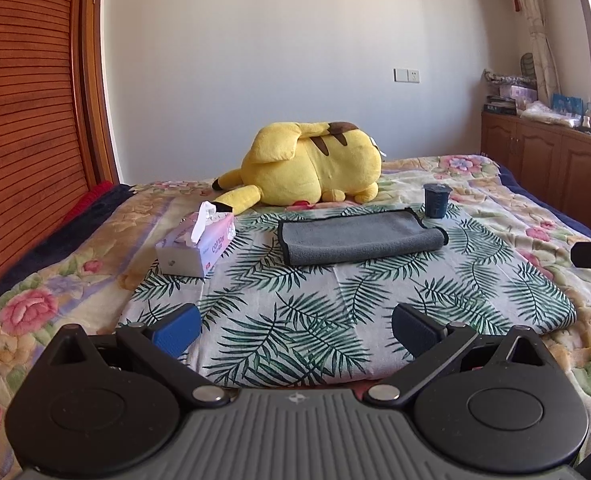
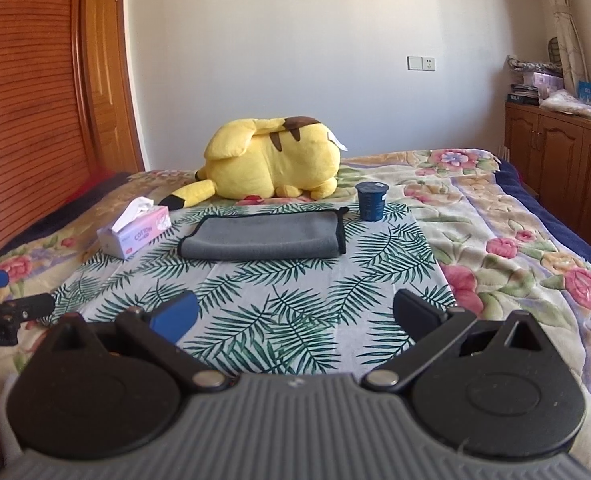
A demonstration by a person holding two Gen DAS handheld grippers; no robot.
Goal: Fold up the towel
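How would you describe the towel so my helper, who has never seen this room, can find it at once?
Start at the big yellow plush toy lying on the bed; in front of it a palm-leaf cloth is spread. On that cloth lies the towel, between a pink tissue box and a dark blue cup. It is the only flat, grey thing there, already folded and edged in black.
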